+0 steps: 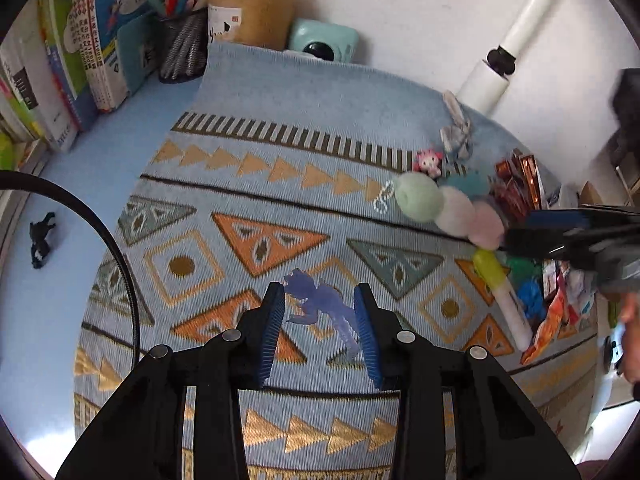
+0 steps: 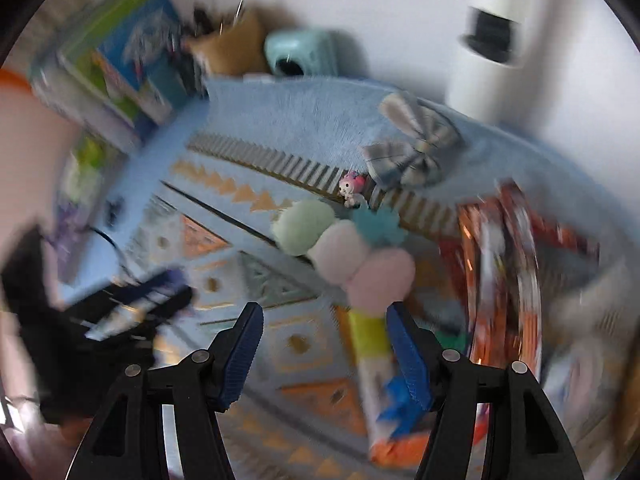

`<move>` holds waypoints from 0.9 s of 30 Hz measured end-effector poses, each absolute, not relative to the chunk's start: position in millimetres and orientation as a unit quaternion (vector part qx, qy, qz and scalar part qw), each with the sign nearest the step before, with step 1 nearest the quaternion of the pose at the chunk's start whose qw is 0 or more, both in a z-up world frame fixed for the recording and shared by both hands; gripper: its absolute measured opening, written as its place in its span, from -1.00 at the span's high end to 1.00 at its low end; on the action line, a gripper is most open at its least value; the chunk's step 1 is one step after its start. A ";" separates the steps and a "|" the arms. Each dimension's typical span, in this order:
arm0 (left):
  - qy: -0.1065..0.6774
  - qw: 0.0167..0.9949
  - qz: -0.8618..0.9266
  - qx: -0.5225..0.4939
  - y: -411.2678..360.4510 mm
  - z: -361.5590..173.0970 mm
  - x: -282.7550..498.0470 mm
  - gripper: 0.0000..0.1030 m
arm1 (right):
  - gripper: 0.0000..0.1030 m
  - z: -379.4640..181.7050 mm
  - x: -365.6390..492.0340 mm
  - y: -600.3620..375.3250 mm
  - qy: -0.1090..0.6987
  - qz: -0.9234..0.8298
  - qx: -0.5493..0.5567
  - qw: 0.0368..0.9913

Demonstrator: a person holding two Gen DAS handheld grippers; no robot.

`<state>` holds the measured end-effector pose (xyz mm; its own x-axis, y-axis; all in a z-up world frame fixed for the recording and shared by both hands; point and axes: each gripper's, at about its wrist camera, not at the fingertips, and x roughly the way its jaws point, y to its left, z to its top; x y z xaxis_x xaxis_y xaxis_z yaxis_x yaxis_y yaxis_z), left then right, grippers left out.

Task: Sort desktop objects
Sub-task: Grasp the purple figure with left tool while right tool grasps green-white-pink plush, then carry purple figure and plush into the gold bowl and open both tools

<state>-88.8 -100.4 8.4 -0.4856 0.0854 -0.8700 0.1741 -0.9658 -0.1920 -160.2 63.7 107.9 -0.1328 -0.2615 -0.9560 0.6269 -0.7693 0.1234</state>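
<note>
Left tongs (image 1: 320, 320) spread wide, nothing gripped, poised over the patterned mat (image 1: 248, 184); a purple dinosaur figure (image 1: 320, 306) lies flat on the mat between the two blue pads, contact with either pad not discernible. Right tongs (image 2: 324, 344) also spread wide, nothing clamped. Right wrist view is motion-blurred. The pompom pen (image 2: 360, 280) (green, white and pink pompoms on a yellow and white barrel) lies on the mat just inside the right finger of the right tongs, pompom end pointing away from the camera; contact cannot be judged through the blur. Beyond its pompoms: a small pink figurine (image 2: 352, 188) and a striped grey bow (image 2: 416, 152). Snack packets (image 2: 504, 264) lie to the right of the pen. Books (image 1: 80, 52), pen cups (image 1: 248, 12) and a mint instant camera (image 1: 324, 38) stand along the far edge of the counter (image 1: 48, 320). A small black figure (image 1: 40, 240) lies on the bare counter left of the mat.
</note>
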 end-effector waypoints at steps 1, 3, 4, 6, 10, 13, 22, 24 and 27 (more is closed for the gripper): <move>0.129 0.024 -0.852 0.506 -103.1 7.5 -93.5 0.37 | -0.21 103.9 -161.8 57.6 0.173 -0.736 0.582 0.299; 0.130 0.020 -0.853 0.505 -101.9 7.7 -96.6 0.37 | -0.21 93.2 -164.8 47.0 0.206 -0.738 0.573 0.290; 0.131 0.017 -0.853 0.506 -103.5 7.2 -98.7 0.37 | -0.21 87.5 -166.7 43.8 0.218 -0.737 0.572 0.287; 0.134 0.012 -0.852 0.506 -103.1 6.7 -101.2 0.37 | -0.21 77.8 -170.8 38.2 0.247 -0.738 0.564 0.276; 0.140 0.004 -0.849 0.510 -104.5 4.1 -105.0 0.37 | -0.21 63.7 -175.9 26.3 0.287 -0.739 0.547 0.268; 0.140 0.003 -0.847 0.512 -105.5 2.7 -107.2 0.37 | -0.07 57.3 -180.0 25.8 0.281 -0.748 0.534 0.278; 0.141 0.002 -0.849 0.509 -105.6 12.8 -96.5 0.37 | 0.06 99.1 -172.4 62.4 0.091 -0.741 0.581 0.323; 0.144 -0.002 -0.850 0.507 -103.8 17.9 -91.1 0.37 | 0.06 114.0 -160.1 70.7 0.062 -0.745 0.578 0.327; 0.155 -0.011 -0.850 0.503 -100.9 26.6 -81.4 0.37 | 0.06 136.8 -145.1 84.1 0.032 -0.756 0.565 0.329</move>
<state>-81.4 -100.9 26.6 -0.4930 0.1753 -0.8522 0.1363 -0.9518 -0.2746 -145.1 84.1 136.8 -0.1466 -0.4610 -0.8752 0.5331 -0.7821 0.3227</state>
